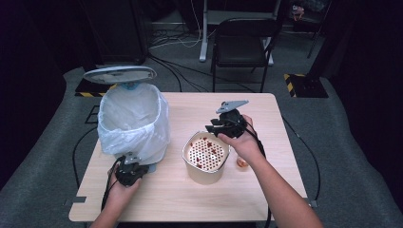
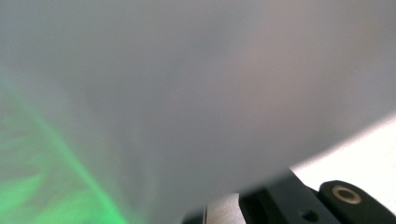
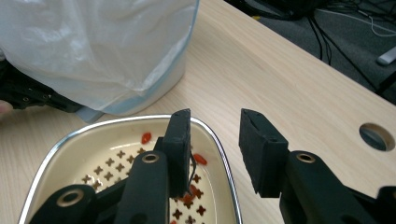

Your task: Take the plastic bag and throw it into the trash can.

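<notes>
Nearest, my left claw is pressed together at the foot of the bin, whose white bag blurs what it pinches. Farther, my right claw stands spread and empty astride the strainer bowl's rim; red scraps remain inside, so emptying is not yet done, I judge.

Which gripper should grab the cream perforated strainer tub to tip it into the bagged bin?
Right, probably. The right gripper is open, its jaws straddling the far rim of the cream perforated strainer tub. The left gripper is shut at the foot of the white plastic-lined bin, apparently holding it.
</notes>
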The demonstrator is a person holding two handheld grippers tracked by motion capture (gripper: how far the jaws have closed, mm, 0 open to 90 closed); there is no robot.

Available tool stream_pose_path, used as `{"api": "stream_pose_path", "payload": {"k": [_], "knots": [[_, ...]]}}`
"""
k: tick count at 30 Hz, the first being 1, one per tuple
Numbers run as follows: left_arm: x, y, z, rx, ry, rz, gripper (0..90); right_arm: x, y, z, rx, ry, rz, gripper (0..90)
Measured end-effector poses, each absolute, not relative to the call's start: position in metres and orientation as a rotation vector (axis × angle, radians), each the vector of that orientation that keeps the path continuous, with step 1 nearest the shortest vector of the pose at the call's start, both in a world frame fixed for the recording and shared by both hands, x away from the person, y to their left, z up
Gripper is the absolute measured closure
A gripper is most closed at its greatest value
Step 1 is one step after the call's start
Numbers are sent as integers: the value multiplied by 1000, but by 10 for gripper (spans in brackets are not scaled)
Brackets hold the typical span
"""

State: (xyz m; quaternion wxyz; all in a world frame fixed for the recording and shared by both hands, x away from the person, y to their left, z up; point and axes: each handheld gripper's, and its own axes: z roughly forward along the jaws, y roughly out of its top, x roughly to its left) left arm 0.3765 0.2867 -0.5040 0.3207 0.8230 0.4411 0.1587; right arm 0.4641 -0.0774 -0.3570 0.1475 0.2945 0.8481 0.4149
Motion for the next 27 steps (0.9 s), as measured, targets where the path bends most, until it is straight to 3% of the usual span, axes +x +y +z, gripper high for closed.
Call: {"api": "stream_pose_path", "payload": {"k": [22,27], "knots": [[377,287,-504,2163,1158,419,900,472,-102,-398,941,2507,1115,691],[377,287,-504,2159,1156,418,900,476,-103,-405,957,2548,1102,747]]}}
